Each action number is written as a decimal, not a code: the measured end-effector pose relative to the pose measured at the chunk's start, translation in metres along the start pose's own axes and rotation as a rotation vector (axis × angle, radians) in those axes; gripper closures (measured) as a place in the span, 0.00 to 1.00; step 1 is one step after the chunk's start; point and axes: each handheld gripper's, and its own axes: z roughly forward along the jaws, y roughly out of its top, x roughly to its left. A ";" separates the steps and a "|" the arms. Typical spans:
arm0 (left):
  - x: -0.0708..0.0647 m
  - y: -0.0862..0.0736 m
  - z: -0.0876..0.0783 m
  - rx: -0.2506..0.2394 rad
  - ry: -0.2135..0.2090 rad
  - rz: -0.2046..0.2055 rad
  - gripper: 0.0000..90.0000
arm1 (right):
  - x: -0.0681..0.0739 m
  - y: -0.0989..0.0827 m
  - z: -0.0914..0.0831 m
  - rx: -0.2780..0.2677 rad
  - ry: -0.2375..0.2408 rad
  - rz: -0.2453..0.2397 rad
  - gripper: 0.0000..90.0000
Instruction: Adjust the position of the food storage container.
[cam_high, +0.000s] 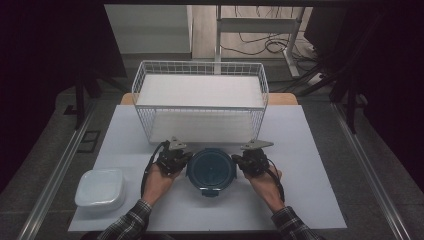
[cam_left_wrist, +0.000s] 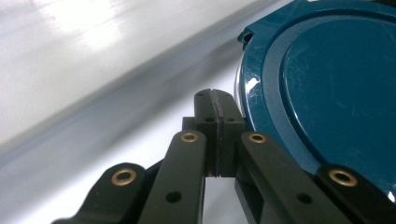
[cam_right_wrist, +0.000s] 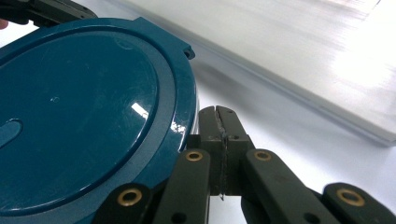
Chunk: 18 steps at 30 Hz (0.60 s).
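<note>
Plaid sleeves are coming in from the near edge of the high view, and the person's two hands are reaching forward over the white table mat (cam_high: 310, 200), each carrying a black gripper. Near the front left corner of the mat a white lidded container (cam_high: 100, 188) is sitting by itself, well apart from the hands. Just ahead of the wrists, a round dark teal container (cam_high: 211, 170) with its lid on is resting flat on the mat at the middle, and the two grippers are flanking it. On its left, the left gripper (cam_high: 176, 156) is sitting just beside the rim; in the left gripper view its jaws are pressing together with nothing between them, and the left gripper (cam_left_wrist: 216, 100) is lying right against the edge of the teal container (cam_left_wrist: 327, 93), though whether it is actually touching cannot be told. On the other side the right gripper (cam_high: 248, 159) is mirroring it; in the right gripper view its jaws are likewise clenching on nothing, and the right gripper (cam_right_wrist: 219, 116) is sitting just beside the teal lid (cam_right_wrist: 84, 107). Neither gripper is grasping the container. Beyond them a white wire basket (cam_high: 200, 102) is standing upright across the far half of the mat, close behind the grippers and the container.
</note>
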 end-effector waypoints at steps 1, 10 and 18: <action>-0.002 -0.003 -0.003 -0.001 0.003 0.006 1.00 | 0.006 -0.002 -0.002 0.001 0.003 -0.005 1.00; -0.011 -0.020 -0.017 -0.022 -0.040 -0.046 1.00 | 0.026 -0.016 -0.016 0.009 0.031 -0.007 1.00; -0.013 -0.046 -0.061 -0.118 -0.051 -0.122 1.00 | 0.032 -0.023 -0.022 -0.005 0.044 -0.006 1.00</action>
